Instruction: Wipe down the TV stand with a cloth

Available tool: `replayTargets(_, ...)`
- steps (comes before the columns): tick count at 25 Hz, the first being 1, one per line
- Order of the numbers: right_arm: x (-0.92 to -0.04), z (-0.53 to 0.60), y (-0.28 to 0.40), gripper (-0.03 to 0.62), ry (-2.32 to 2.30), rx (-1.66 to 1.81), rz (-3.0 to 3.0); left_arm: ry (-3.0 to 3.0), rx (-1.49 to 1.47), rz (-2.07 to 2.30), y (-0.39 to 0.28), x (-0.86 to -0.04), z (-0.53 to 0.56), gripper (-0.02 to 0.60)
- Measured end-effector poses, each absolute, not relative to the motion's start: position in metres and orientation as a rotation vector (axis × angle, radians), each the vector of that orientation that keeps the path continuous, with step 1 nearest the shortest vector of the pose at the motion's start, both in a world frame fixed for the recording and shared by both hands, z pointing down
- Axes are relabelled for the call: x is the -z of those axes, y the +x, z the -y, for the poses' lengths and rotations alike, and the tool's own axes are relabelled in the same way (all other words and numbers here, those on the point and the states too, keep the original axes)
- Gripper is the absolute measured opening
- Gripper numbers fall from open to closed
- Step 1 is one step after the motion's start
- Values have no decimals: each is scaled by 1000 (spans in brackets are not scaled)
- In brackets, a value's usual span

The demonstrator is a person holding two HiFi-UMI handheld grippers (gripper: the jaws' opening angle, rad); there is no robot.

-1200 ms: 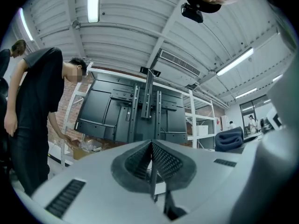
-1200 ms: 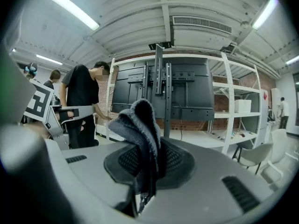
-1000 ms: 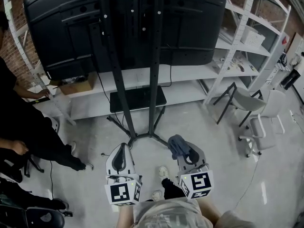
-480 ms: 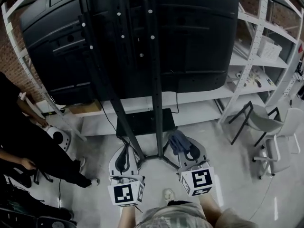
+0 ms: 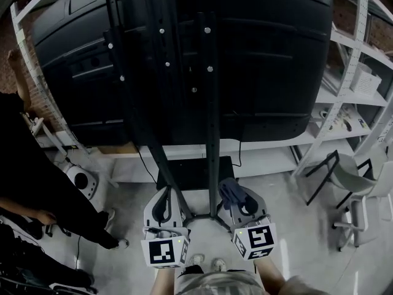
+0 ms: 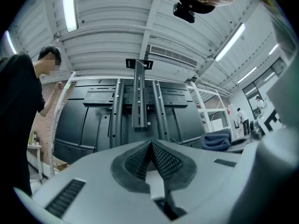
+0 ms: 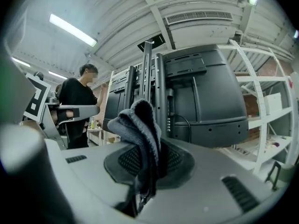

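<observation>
The black TV stand (image 5: pixel 212 121) rises just ahead, its two perforated uprights carrying the back of a large black TV (image 5: pixel 264 60), with a black shelf (image 5: pixel 196 172) low down. A dark blue-grey cloth (image 5: pixel 228 191) bunches up out of my right gripper (image 5: pixel 237 195), which is shut on it a little right of the uprights. The cloth (image 7: pixel 140 127) stands between the jaws of the right gripper (image 7: pixel 150 148), in front of the stand's poles (image 7: pixel 158 92). My left gripper (image 5: pixel 164 196) is beside the left upright. The left gripper (image 6: pixel 152 144) is shut, pads touching, nothing in it.
White metal shelving (image 5: pixel 350 72) runs behind and to the right of the stand. Grey chairs (image 5: pixel 362 192) stand at the right. A person in black (image 5: pixel 24 165) is at the left, near a small round white device (image 5: pixel 83 180) on the concrete floor. A cable (image 5: pixel 144 165) hangs by the stand.
The stand and TV have come closer and fill more of the head view. Both grippers now sit right at the foot of the uprights; the cloth stays clamped in the right one.
</observation>
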State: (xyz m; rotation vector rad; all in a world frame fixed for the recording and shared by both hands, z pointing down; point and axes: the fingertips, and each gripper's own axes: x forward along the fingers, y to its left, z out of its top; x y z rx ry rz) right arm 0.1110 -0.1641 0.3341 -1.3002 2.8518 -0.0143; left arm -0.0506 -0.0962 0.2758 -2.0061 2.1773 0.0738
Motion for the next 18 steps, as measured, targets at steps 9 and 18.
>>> replayTargets(9, -310, 181, 83, 57, -1326, -49, -2785, -2093, -95, -2130, -65, -267, 136, 14)
replayTargets(18, -272, 197, 66, 57, -1387, -279, -2771, -2148, -79, -2087, -71, -266, 153, 15)
